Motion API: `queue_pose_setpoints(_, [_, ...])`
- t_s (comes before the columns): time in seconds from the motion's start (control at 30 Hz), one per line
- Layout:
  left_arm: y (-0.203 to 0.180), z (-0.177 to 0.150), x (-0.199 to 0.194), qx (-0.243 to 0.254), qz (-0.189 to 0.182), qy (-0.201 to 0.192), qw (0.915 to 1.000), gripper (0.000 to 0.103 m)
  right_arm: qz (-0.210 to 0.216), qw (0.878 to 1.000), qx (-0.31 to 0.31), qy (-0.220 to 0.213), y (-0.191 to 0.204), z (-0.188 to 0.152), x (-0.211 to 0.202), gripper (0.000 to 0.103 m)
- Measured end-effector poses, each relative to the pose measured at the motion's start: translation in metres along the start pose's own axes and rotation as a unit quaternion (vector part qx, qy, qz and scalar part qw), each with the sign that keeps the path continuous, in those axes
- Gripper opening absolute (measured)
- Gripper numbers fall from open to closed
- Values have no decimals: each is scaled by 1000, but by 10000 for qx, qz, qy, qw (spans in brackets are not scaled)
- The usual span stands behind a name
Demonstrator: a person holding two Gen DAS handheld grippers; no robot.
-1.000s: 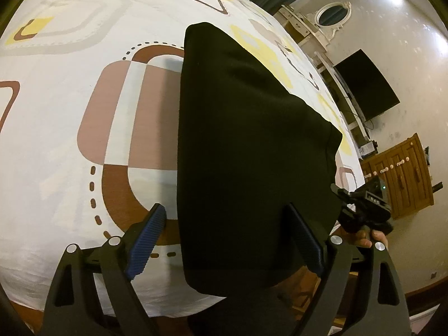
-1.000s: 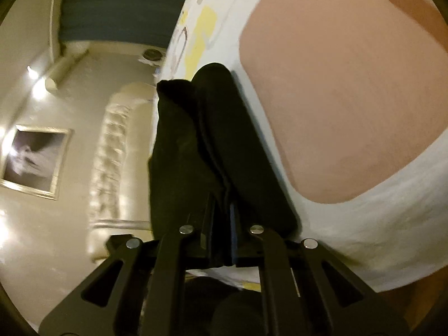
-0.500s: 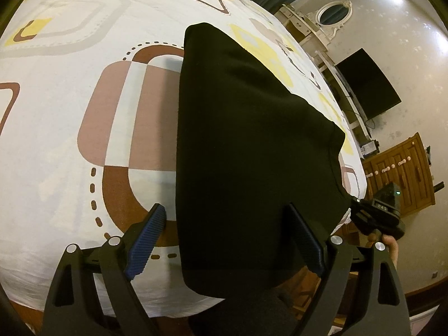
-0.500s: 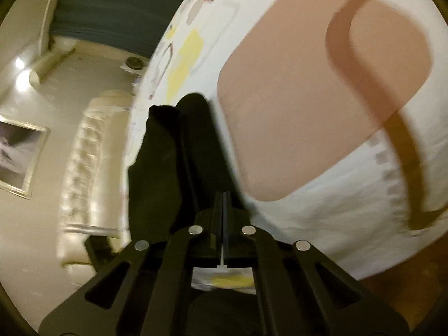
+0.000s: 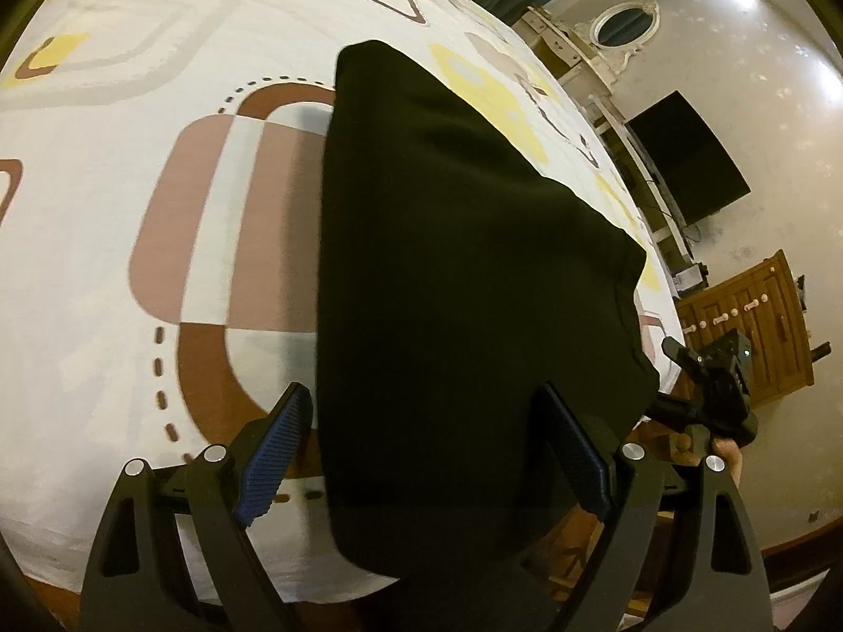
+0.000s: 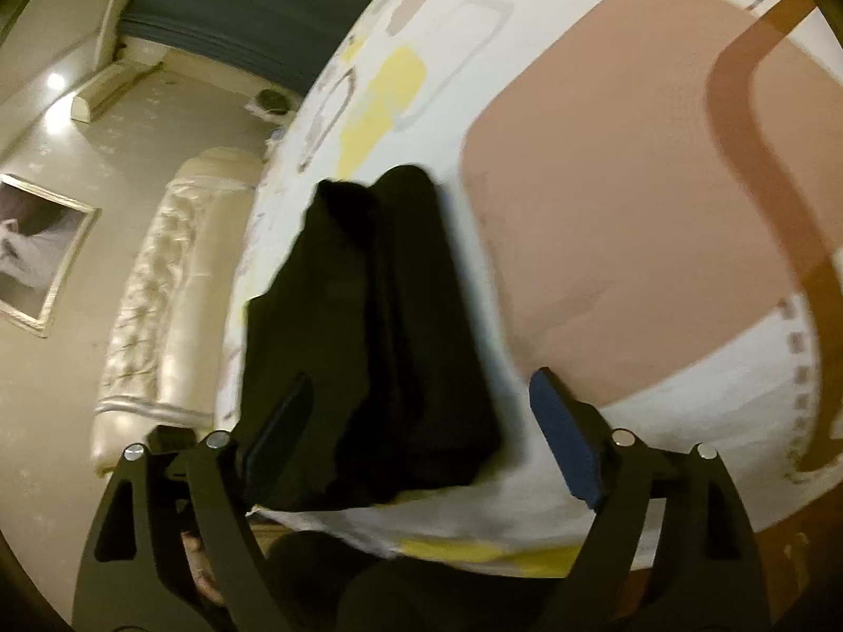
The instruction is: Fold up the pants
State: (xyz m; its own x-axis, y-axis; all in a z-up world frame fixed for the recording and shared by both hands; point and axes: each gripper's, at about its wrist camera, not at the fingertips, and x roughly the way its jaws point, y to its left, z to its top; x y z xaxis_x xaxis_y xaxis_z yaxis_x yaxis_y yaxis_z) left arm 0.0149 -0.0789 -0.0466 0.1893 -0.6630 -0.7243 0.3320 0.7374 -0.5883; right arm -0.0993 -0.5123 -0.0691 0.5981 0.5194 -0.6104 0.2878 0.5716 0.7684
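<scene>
The black pants [image 5: 463, 284] lie folded in a long slab on the patterned bed sheet [image 5: 105, 263], their near end hanging over the bed's edge. My left gripper [image 5: 424, 453] hovers open over that near end, one blue pad on each side of the cloth. In the left wrist view my right gripper [image 5: 685, 368] is at the pants' right corner, held by a hand. In the right wrist view my right gripper [image 6: 421, 432] is opening its jaws. The pants [image 6: 369, 342] lie loose between its fingers with no pad pressing them.
The bed sheet [image 6: 632, 210] drops off just below both grippers. A dark TV [image 5: 685, 158], a wooden cabinet [image 5: 748, 326] and an oval mirror [image 5: 624, 26] stand to the right. A cream tufted sofa [image 6: 158, 305] and a framed picture [image 6: 37, 253] are on the other side.
My right gripper was shut on the pants' edge, let go, spread wide and rose a little. The cloth dropped onto the bed. My left gripper stayed still and open.
</scene>
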Motion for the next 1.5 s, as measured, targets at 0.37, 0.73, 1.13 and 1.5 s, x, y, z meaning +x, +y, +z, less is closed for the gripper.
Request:
queue_pose_setpoints(0.37, [-6,2,6,96,68,-10,9999,72,-169,9989,-340,274,3,-5,20,40])
queue_pose_setpoints(0.73, [-11,4,-4,56,414,-112,9991,48,-48,9991,-405,84,6,-14,21,37])
queue_pose_setpoints(1.13, [-12,13,-14,103,691,-171,9974,42,156,9983,-558,56,12,-18,28,34])
queue_pose_setpoints(1.5, [5,16,-32,14,914,-350,9952,41,402,9955,-827,221,25,-23,46,33])
